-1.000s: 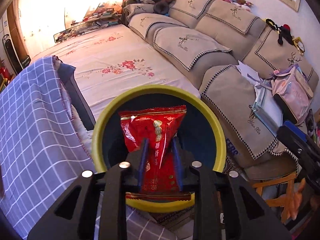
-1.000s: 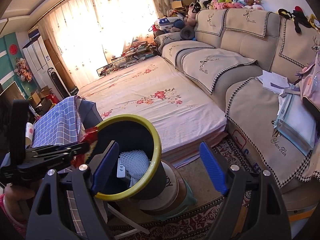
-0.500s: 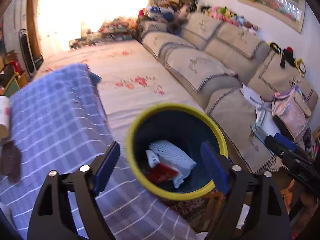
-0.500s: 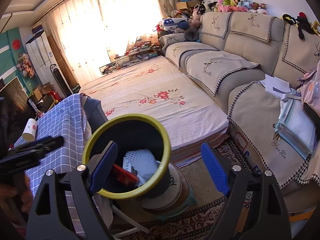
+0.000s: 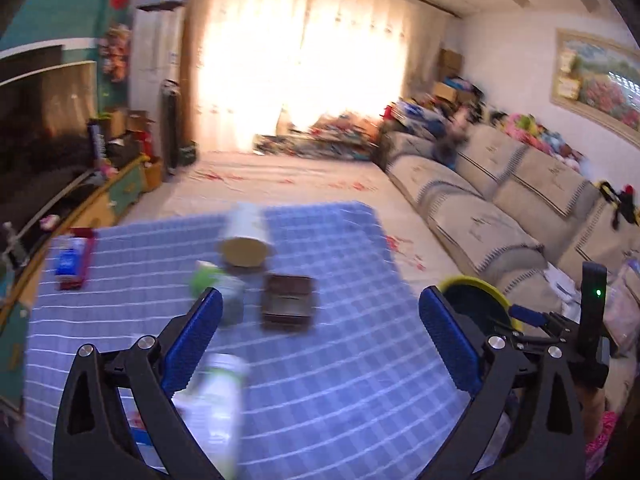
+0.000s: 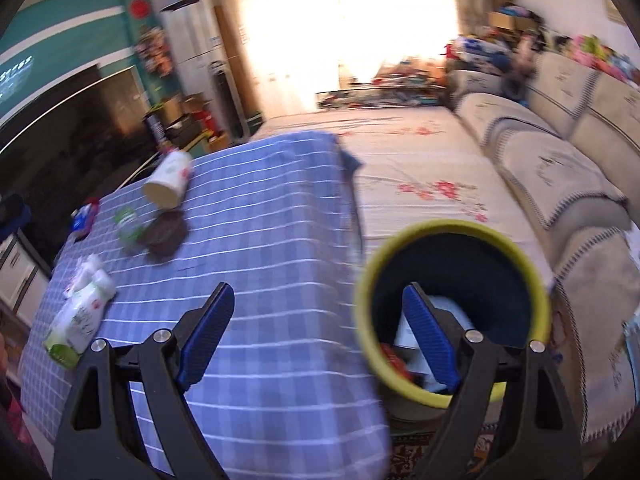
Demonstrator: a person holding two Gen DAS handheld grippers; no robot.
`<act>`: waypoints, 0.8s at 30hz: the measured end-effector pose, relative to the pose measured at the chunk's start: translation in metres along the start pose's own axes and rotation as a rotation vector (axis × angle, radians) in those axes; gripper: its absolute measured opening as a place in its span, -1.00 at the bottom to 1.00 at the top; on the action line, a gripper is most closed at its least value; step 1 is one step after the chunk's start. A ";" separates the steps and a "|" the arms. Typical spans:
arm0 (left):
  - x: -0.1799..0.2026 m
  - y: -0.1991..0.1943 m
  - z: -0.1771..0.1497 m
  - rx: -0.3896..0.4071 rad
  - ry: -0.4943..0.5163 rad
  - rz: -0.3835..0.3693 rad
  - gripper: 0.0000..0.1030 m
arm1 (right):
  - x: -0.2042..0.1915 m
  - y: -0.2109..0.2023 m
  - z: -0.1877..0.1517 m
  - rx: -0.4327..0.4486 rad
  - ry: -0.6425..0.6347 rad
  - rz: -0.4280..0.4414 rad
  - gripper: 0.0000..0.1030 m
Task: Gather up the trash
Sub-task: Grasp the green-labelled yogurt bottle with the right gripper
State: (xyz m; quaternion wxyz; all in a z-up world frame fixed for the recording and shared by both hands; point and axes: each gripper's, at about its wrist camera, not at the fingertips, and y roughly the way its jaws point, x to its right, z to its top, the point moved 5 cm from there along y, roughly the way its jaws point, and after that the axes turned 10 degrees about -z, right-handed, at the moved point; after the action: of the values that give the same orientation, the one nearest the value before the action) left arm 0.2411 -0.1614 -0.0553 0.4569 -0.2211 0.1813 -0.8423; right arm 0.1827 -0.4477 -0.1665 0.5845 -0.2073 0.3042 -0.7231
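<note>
My left gripper [image 5: 320, 336] is open and empty above the blue checked tablecloth [image 5: 328, 364]. On the cloth lie a tipped paper cup [image 5: 246, 240], a green-topped container [image 5: 218, 284], a brown tray [image 5: 287, 302], a white carton [image 5: 216, 404] and a red-blue packet [image 5: 74, 258]. My right gripper [image 6: 318, 338] is open and empty between the table and the yellow-rimmed bin [image 6: 452, 308]. The bin holds the red snack bag [image 6: 394, 358] and white foam netting. The cup [image 6: 168, 180], brown tray [image 6: 164, 234] and carton [image 6: 78, 320] also show in the right wrist view.
A beige sofa [image 5: 500, 208] runs along the right wall. A floral mattress [image 6: 416, 184] lies beyond the table. A TV cabinet [image 5: 52, 184] stands at the left. The bin [image 5: 476, 300] sits off the table's right edge.
My left gripper let the red snack bag drop into the bin, opened, and swung left over the table. My right gripper also turned left toward the table.
</note>
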 end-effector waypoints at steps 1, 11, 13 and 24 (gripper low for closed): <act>-0.020 -0.011 0.001 0.020 -0.017 0.038 0.90 | -0.015 0.002 0.001 -0.003 -0.020 0.016 0.58; -0.157 -0.085 -0.025 0.091 -0.188 0.224 0.90 | -0.172 -0.023 -0.027 -0.018 -0.252 0.233 0.58; -0.170 -0.099 -0.031 0.107 -0.202 0.246 0.90 | -0.198 -0.032 -0.038 -0.026 -0.291 0.268 0.61; -0.182 -0.131 -0.060 0.132 -0.238 0.228 0.90 | -0.292 -0.018 -0.088 -0.016 -0.399 0.159 0.76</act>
State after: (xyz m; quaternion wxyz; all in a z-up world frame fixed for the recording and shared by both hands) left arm 0.2065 0.0674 -0.0767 0.5810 -0.2671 0.0940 -0.7630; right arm 0.1793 -0.1443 -0.2015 0.6868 -0.3264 0.2038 -0.6167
